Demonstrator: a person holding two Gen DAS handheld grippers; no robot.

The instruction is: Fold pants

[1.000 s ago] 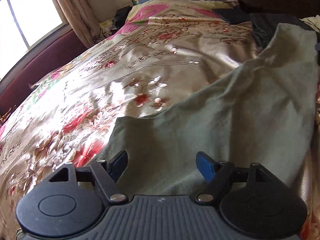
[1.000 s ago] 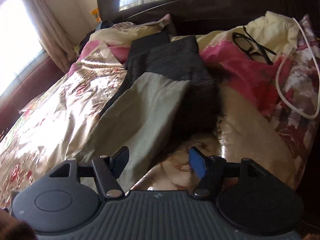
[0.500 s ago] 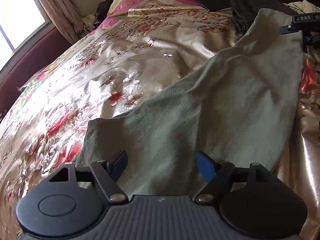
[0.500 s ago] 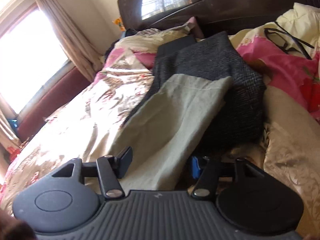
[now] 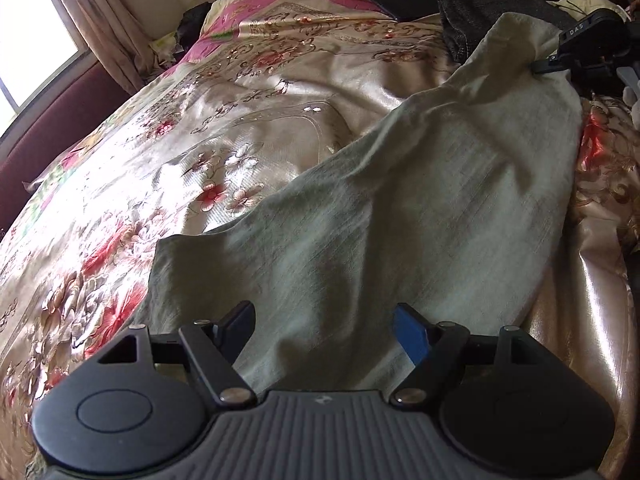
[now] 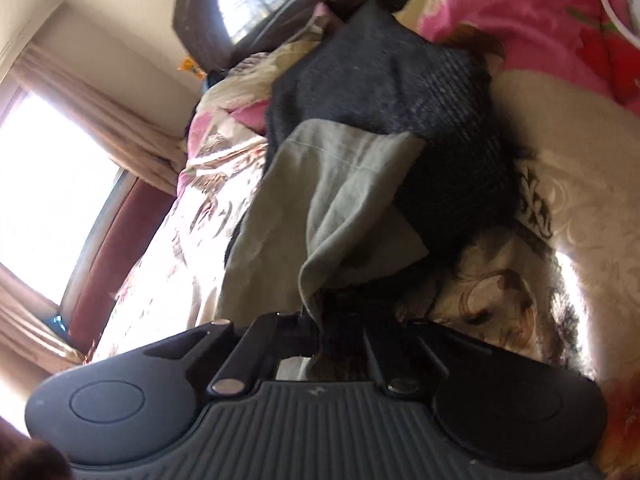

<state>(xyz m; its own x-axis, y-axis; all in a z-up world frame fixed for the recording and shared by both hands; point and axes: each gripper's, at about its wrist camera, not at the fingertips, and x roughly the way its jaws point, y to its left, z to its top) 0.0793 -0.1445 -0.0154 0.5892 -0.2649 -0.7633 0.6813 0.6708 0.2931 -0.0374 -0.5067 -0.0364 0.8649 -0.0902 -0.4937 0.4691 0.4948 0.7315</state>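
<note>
Grey-green pants (image 5: 400, 216) lie stretched across a floral satin bedspread (image 5: 208, 128). My left gripper (image 5: 324, 328) hovers open over their near end, with cloth below the blue-padded fingers but nothing pinched. At the far end my right gripper (image 5: 552, 65) is shut on the pants' edge near the hem. In the right wrist view that gripper (image 6: 340, 320) is rolled to one side, and a fold of the pants (image 6: 340, 184) rises bunched from its closed jaws.
A pile of dark folded clothing (image 6: 400, 92) lies just beyond the pants' far end, also seen as dark clothing (image 5: 480, 12) in the left wrist view. Pink floral bedding (image 6: 540, 28) and a dark headboard (image 6: 256, 4) stand behind. A window with curtains (image 5: 92, 24) is at the left.
My right gripper sank, rolled and closed on the far edge of the pants, bunching the cloth upward. The left gripper stays open over the near end.
</note>
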